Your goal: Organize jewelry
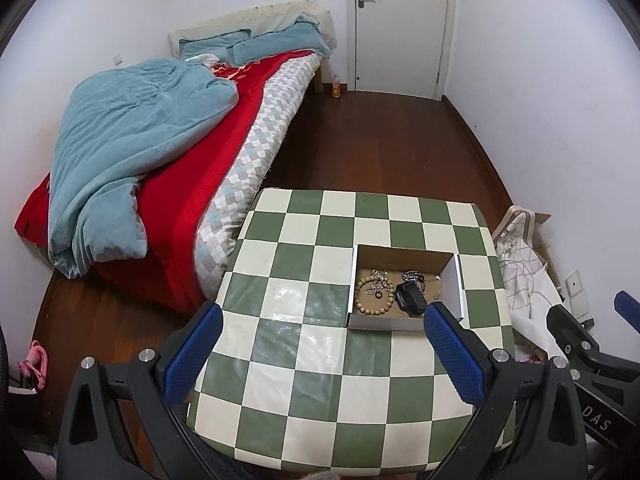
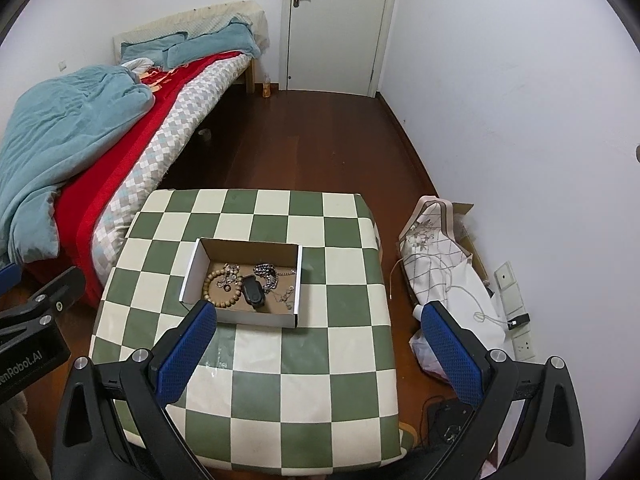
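Observation:
A shallow white cardboard box (image 1: 362, 322) (image 2: 192, 264) sits on the green-and-cream checkered table (image 1: 304, 400) (image 2: 304, 380). Inside lie a wooden bead bracelet (image 1: 370, 304) (image 2: 219, 288), silver chains (image 1: 412, 276) (image 2: 268, 272) and a black watch-like band (image 1: 410, 298) (image 2: 253, 293). My left gripper (image 1: 324, 354) hovers open above the table, just in front of the box. Open too, my right gripper (image 2: 320, 354) hangs over the table's right side, its left finger near the box's front edge. Neither holds anything.
A bed (image 1: 168, 152) with a teal quilt and red blanket runs along the table's left side. A white door (image 1: 400, 24) stands at the far wall. A patterned cloth bag and cardboard (image 2: 444, 248) lie on the floor at right, beside wall sockets (image 2: 516, 308).

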`<state>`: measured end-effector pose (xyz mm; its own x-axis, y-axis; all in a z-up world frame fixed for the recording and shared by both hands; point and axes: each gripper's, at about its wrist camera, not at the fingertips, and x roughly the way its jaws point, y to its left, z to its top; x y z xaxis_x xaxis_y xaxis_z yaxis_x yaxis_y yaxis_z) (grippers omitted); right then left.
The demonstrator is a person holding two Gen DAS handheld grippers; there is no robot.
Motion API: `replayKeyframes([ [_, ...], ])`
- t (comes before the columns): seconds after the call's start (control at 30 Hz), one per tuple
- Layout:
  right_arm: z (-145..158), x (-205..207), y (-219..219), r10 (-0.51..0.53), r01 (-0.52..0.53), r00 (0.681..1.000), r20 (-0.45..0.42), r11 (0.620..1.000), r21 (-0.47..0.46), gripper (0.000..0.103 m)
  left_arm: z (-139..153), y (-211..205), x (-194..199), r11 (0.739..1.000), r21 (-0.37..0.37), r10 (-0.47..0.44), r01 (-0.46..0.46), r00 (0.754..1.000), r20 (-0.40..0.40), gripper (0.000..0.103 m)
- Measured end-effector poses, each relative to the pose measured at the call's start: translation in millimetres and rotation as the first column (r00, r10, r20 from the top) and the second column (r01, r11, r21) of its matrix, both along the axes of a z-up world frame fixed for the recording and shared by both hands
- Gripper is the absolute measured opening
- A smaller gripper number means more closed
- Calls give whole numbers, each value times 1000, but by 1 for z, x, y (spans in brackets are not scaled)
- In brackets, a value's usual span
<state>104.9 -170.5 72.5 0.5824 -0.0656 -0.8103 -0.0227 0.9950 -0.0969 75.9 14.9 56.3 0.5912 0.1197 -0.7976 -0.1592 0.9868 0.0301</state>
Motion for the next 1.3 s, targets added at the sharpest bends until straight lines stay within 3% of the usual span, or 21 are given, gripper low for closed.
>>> replayKeyframes([
  [1.3, 2, 0, 2, 1, -1, 1000, -9, 1000, 21, 103, 3, -3, -4, 999, 50, -10, 9, 1000, 22, 103],
])
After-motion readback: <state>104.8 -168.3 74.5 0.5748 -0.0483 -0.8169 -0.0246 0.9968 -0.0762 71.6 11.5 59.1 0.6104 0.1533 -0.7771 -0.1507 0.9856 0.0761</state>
